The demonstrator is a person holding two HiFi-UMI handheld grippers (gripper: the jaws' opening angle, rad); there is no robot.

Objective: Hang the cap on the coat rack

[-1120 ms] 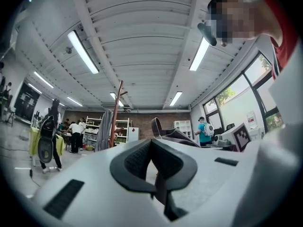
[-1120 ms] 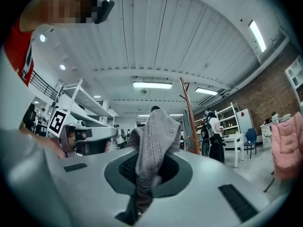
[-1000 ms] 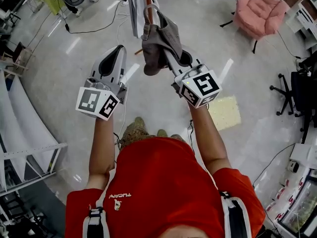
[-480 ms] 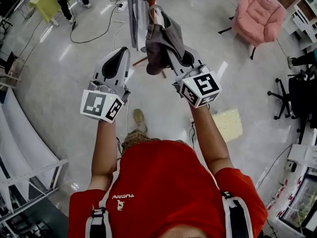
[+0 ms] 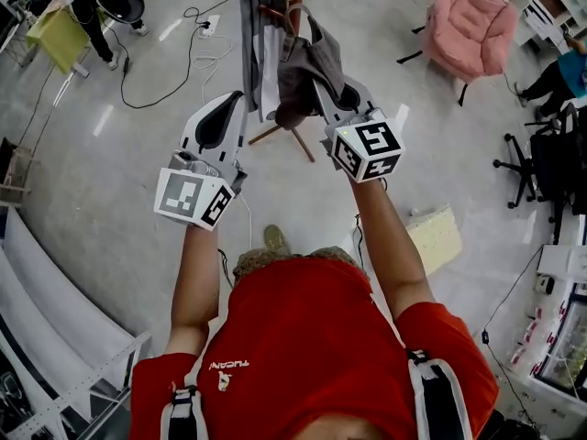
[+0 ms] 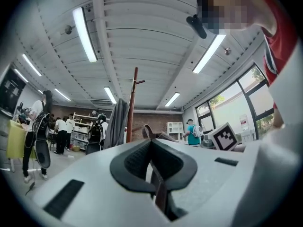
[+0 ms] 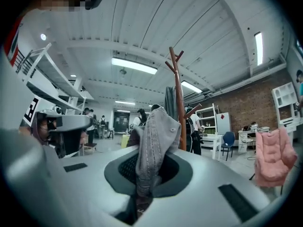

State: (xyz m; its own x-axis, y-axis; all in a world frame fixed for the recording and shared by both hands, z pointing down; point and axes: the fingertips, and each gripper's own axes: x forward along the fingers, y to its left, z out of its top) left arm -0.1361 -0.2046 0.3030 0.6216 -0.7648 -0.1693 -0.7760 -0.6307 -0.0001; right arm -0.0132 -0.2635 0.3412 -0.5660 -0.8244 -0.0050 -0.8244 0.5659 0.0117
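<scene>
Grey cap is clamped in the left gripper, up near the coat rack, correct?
Wrong side: the grey cap is clamped in the right gripper, up near the coat rack. The right gripper view shows the fabric pinched between its jaws.

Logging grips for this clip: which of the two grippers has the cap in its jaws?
The right gripper: its jaws are shut on the grey cap. The left gripper has nothing between its jaws.

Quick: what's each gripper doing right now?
Left gripper: closed, empty.
Right gripper: closed on the cap.
</scene>
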